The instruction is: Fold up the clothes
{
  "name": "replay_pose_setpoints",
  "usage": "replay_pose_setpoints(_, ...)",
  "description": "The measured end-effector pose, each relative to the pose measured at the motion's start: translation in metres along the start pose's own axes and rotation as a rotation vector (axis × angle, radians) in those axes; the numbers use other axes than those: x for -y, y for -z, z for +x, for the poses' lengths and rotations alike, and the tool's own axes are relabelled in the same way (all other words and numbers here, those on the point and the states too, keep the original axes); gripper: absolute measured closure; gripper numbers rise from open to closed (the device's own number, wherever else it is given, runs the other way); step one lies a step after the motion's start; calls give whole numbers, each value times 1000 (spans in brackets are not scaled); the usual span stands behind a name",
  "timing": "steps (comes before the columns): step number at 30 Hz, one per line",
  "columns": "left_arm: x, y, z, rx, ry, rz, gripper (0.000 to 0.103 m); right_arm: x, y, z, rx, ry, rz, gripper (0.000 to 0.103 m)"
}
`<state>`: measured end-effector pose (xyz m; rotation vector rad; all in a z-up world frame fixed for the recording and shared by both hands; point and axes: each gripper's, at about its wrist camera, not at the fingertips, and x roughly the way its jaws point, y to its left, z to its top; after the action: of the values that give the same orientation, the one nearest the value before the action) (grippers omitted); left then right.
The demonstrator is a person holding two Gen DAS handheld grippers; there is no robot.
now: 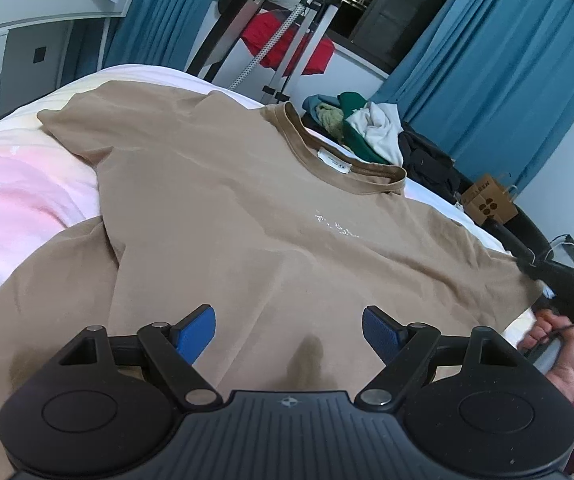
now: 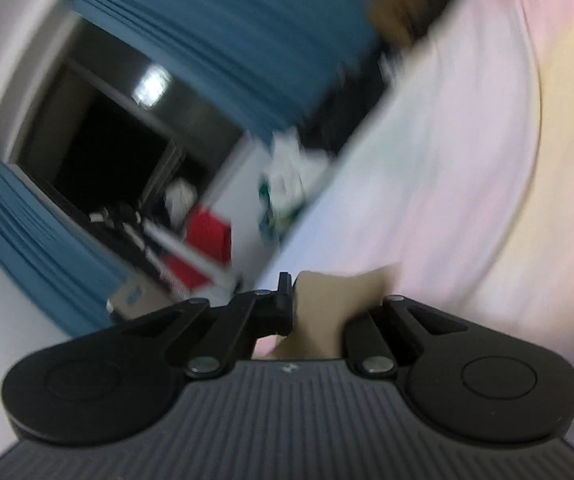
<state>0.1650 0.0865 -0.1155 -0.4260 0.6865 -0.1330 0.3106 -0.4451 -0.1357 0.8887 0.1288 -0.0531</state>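
Note:
A tan T-shirt (image 1: pixel 247 200) lies face up across a bed with pink and white bedding (image 1: pixel 19 192), its collar (image 1: pixel 327 152) toward the far side. My left gripper (image 1: pixel 289 332) hovers open just above the shirt's lower body, blue pads (image 1: pixel 195 332) wide apart with nothing between them. At the right edge, a hand (image 1: pixel 555 344) holds my right gripper (image 1: pixel 535 276) at the shirt's sleeve edge. In the blurred right wrist view, my right gripper (image 2: pixel 299 296) is shut, with a fold of the tan T-shirt (image 2: pixel 327 308) pinched between its jaws.
A pile of green, white and dark clothes (image 1: pixel 363 128) lies beyond the bed's far edge, with a cardboard box (image 1: pixel 487 200) beside it. A red garment (image 1: pixel 287 44) hangs on a metal rack. Blue curtains (image 1: pixel 487 80) and a white dresser (image 1: pixel 27 40) stand behind.

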Motion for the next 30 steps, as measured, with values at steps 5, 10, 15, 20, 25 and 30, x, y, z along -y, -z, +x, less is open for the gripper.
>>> replay_pose_setpoints(5,-2,-2,-6,15,6,-20,21,23,-8,-13,-36,24,81,97)
replay_pose_setpoints(10,-2,-2,-8,18,6,-24,21,43,-3,-6,-148,102,229,94)
replay_pose_setpoints(15,-2,-3,-7,15,6,-24,21,49,6,-7,-191,135,333,55)
replay_pose_setpoints(20,-3,-2,-8,16,3,-25,21,34,26,21,-307,47,307,46)
replay_pose_setpoints(25,-5,-2,-7,11,-6,-25,20,15,34,49,-249,37,133,52)
replay_pose_setpoints(30,-2,-2,2,7,-24,-10,20,11,37,55,-202,9,67,100)
